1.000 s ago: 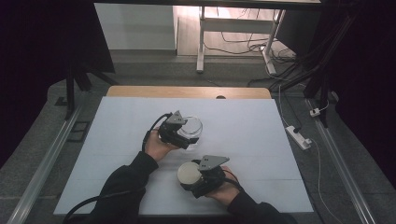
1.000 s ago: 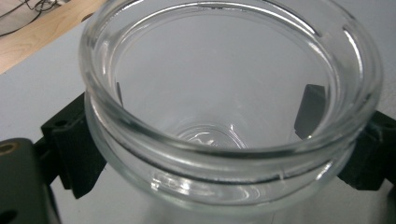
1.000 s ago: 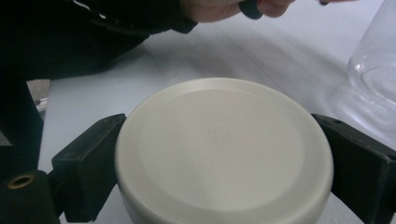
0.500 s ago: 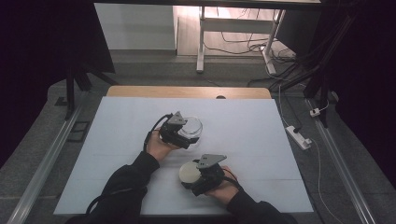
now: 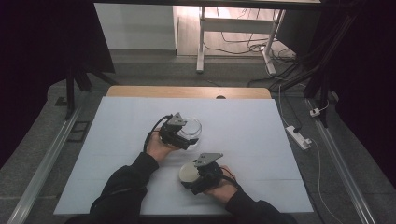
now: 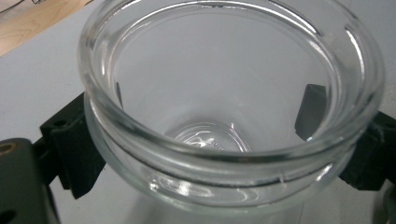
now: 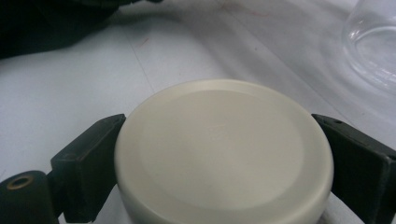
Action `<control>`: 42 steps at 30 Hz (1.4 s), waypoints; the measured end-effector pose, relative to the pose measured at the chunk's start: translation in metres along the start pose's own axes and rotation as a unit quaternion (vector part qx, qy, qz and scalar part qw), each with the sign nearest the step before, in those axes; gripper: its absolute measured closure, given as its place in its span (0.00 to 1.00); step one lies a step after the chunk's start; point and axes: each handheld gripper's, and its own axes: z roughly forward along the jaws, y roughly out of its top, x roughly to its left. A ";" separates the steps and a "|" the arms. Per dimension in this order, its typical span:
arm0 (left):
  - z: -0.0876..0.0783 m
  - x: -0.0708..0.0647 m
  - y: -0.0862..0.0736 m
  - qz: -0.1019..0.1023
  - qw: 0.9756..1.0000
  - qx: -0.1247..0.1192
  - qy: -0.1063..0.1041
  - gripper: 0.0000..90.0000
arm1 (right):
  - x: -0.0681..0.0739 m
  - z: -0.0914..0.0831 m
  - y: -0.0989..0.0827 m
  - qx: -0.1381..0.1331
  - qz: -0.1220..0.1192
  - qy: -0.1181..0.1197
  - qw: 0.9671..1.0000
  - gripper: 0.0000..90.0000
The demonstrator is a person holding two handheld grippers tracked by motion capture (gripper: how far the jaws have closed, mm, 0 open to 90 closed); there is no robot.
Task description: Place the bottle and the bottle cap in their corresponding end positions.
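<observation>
The left gripper (image 5: 183, 136) is clamped on the neck of an open glass jar (image 5: 190, 129) near the table's (image 5: 261, 140) centre, steadying it with its mouth free. At about 5 o'clock from it, the right gripper (image 5: 196, 175) pinches the cream lid (image 5: 188, 172) by its rim, flat and near the front edge, presumably so it can be set on the jar's mouth.

text: none readable | cream lid (image 7: 224, 154): faint embossed mark at centre, too small to make out | glass jar (image 6: 233, 112): raised moulding on its base, not legible | table mat (image 5: 243, 121): plain, no lettering
</observation>
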 end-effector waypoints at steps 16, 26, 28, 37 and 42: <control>-0.006 0.002 0.002 -0.001 1.000 -0.003 -0.015 0.00 | 0.000 0.001 0.001 0.004 0.004 0.000 1.000 0.04; -0.019 0.004 -0.003 -0.011 1.000 0.005 -0.021 0.00 | -0.001 -0.003 0.002 -0.014 0.012 0.007 1.000 0.01; -0.022 0.004 -0.004 -0.011 1.000 0.008 -0.021 0.00 | 0.000 -0.004 0.002 -0.017 0.011 0.006 1.000 0.01; -0.040 0.000 -0.009 -0.020 0.999 0.004 -0.025 0.00 | 0.000 -0.014 0.006 -0.037 0.019 0.007 0.999 0.01; -0.049 -0.004 -0.012 -0.022 0.999 0.005 -0.023 0.00 | 0.001 -0.019 0.008 -0.045 0.020 0.006 0.999 0.01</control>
